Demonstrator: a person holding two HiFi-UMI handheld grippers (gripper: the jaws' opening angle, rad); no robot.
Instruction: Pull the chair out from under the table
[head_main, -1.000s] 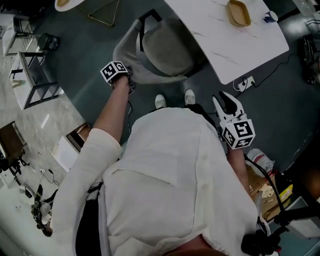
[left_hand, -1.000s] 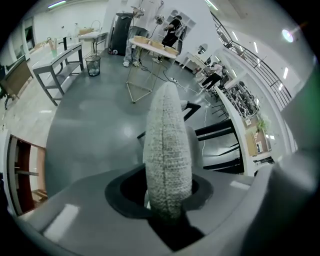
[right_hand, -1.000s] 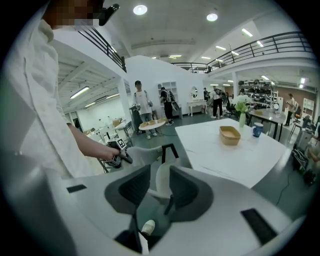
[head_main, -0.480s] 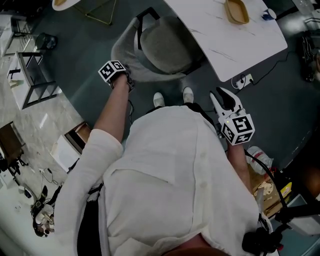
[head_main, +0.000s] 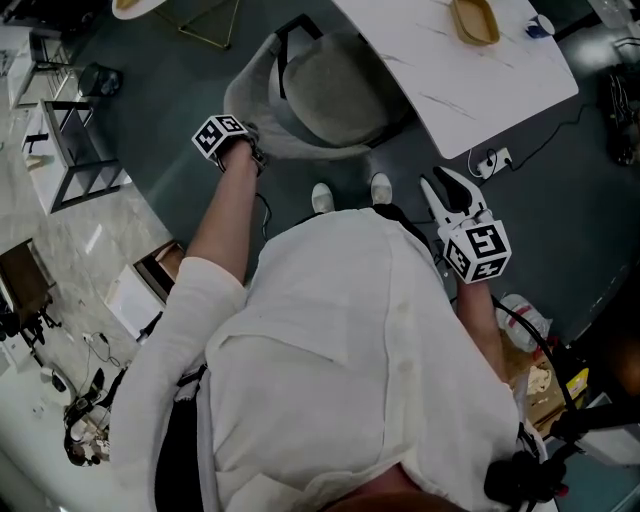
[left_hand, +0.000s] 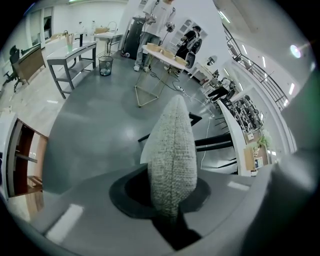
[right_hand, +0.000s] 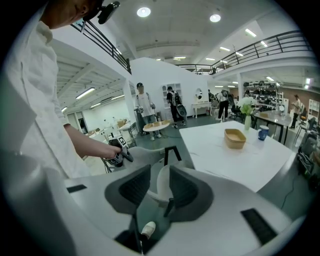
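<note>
The grey upholstered chair (head_main: 330, 95) stands half tucked under the white marble-look table (head_main: 470, 90), backrest toward me. My left gripper (head_main: 250, 148) reaches down to the backrest's left edge. In the left gripper view the woven chair back (left_hand: 172, 145) stands between the jaws of my left gripper (left_hand: 172, 192); they have just been closing and now pinch the fabric. My right gripper (head_main: 448, 190) hangs apart from the chair near the table's corner. In the right gripper view my right gripper (right_hand: 152, 187) is open with nothing in it, and the chair (right_hand: 145, 154) shows beyond it.
A wooden bowl (head_main: 476, 24) and a blue mug (head_main: 541, 27) sit on the table. A power strip (head_main: 490, 163) lies on the floor by the table corner. My shoes (head_main: 322, 198) stand just behind the chair. Metal side tables (head_main: 70, 150) stand left, boxes and cables lower right.
The left gripper has shifted slightly left and up in the picture along the chair back. The right gripper has stayed where it was.
</note>
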